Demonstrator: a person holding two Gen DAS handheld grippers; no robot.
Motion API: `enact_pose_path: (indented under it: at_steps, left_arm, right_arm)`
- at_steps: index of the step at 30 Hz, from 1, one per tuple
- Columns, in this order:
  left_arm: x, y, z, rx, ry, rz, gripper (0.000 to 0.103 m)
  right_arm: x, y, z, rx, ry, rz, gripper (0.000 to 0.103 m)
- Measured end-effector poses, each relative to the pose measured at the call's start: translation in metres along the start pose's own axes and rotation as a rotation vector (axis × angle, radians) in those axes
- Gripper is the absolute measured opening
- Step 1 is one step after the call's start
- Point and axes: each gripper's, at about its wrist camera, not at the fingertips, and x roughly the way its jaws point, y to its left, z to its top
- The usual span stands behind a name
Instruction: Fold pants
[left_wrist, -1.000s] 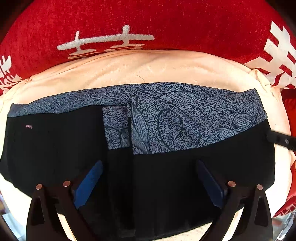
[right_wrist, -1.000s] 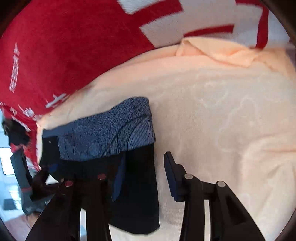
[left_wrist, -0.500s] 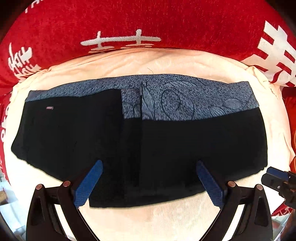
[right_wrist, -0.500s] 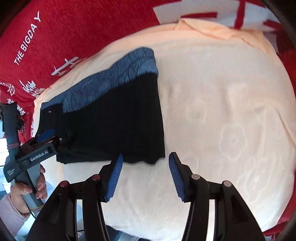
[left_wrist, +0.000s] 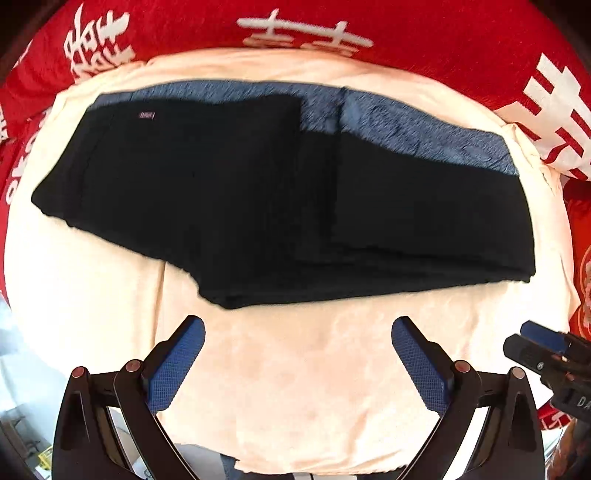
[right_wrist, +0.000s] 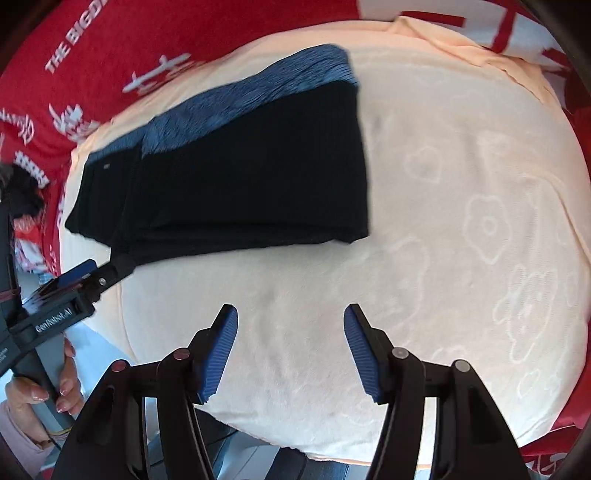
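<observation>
The black pants (left_wrist: 280, 206) lie folded flat on a cream blanket (left_wrist: 295, 369), with a blue patterned band (left_wrist: 406, 125) along their far edge. They also show in the right wrist view (right_wrist: 251, 177), up and to the left. My left gripper (left_wrist: 297, 365) is open and empty, held back from the pants' near edge. My right gripper (right_wrist: 290, 347) is open and empty over bare blanket, to the right of the pants. The right gripper (left_wrist: 546, 354) shows at the left wrist view's right edge; the left gripper (right_wrist: 70, 284) shows at the right wrist view's left edge.
A red cloth with white characters (left_wrist: 295, 29) surrounds the cream blanket at the back and sides. The blanket's front edge (right_wrist: 258, 439) drops off close below my grippers. A hand (right_wrist: 48, 391) holds the left gripper's handle.
Both grippers have pulled back from the pants and away from the fold. They were over the fabric a second ago and now hover over bare blanket. The pants lie still.
</observation>
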Motion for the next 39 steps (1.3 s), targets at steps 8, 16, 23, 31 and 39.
enact_pose_path:
  at_steps: [8,16,23,31,39]
  left_arm:
    - [-0.012,0.073,-0.002,-0.013,-0.04,-0.049,0.102]
    - [-0.027,0.19,0.015,-0.147,-0.131,-0.084,0.102]
    - [-0.012,0.255,0.025,-0.23,-0.138,-0.1,0.102]
    - [-0.015,0.273,0.027,-0.298,-0.22,-0.152,0.102]
    - [-0.01,0.286,0.031,-0.307,-0.23,-0.201,0.102]
  right_arm:
    - [0.013,0.073,-0.001,-0.016,-0.016,-0.035,0.064]
    - [0.043,0.185,0.011,-0.105,-0.014,-0.016,0.064]
    - [0.065,0.258,0.019,-0.189,0.032,-0.005,0.064]
    - [0.087,0.276,0.022,-0.258,0.121,-0.052,0.064]
    - [0.086,0.276,0.032,-0.254,0.12,-0.036,0.064]
